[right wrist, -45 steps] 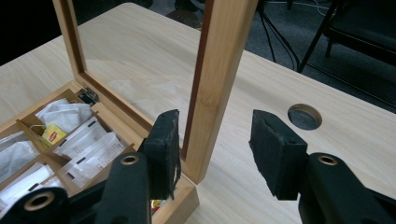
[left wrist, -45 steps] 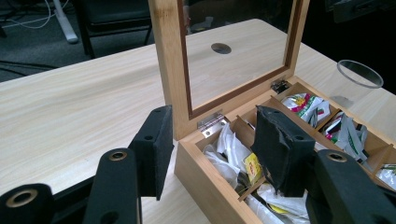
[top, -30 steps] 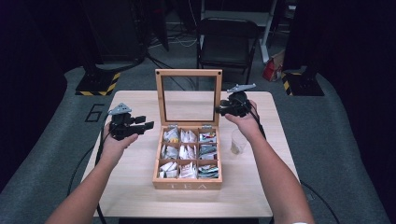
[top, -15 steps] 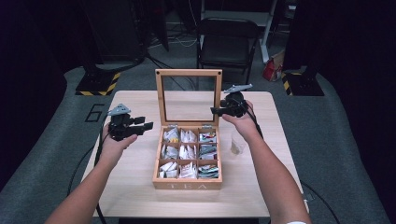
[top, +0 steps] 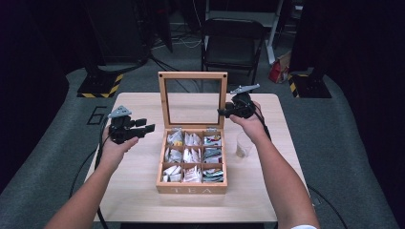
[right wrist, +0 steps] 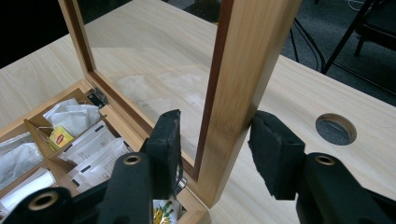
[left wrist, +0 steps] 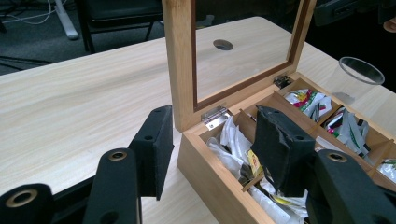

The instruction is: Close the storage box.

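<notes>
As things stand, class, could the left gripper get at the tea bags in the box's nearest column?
Probably yes: the left gripper is open beside the tea box, whose lid stands upright, leaving the tea bags uncovered.

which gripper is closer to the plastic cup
Right. The right gripper is at the upright lid's side rail, just above and behind the plastic cup. The left gripper hovers beyond the tea box, on the far side from the cup.
</notes>
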Available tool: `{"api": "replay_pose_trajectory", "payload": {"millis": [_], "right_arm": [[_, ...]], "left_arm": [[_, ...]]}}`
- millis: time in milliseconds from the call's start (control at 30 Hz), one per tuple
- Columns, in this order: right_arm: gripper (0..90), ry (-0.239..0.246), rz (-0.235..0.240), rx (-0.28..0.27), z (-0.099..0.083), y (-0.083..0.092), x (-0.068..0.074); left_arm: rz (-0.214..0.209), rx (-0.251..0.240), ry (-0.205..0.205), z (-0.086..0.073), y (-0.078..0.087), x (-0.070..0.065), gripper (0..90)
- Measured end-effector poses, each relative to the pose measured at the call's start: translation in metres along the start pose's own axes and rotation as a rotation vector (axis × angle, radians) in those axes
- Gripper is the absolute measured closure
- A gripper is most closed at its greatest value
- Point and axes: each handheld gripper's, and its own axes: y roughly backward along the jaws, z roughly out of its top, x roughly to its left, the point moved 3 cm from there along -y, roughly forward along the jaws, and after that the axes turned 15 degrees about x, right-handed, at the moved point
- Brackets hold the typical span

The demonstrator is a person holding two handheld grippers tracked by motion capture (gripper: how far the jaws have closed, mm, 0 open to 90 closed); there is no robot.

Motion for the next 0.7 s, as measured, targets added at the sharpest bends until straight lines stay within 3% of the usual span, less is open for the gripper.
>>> {"api": "replay_pose_trajectory", "payload": {"millis": [267,700], "right_arm": [[57.7,-0.007,0.023,-0.003,-0.0017,0.005,0.0002],[62.6,0.015,0.008,-0.005,-0.003,0.0103,0.0027]], "left_arm": [[-0.011,0.002,-0.015,0.0019,0.001,0.0,47.1],[-0.012,0.005,-0.025,0.005,0.002,-0.0017,47.1]]}}
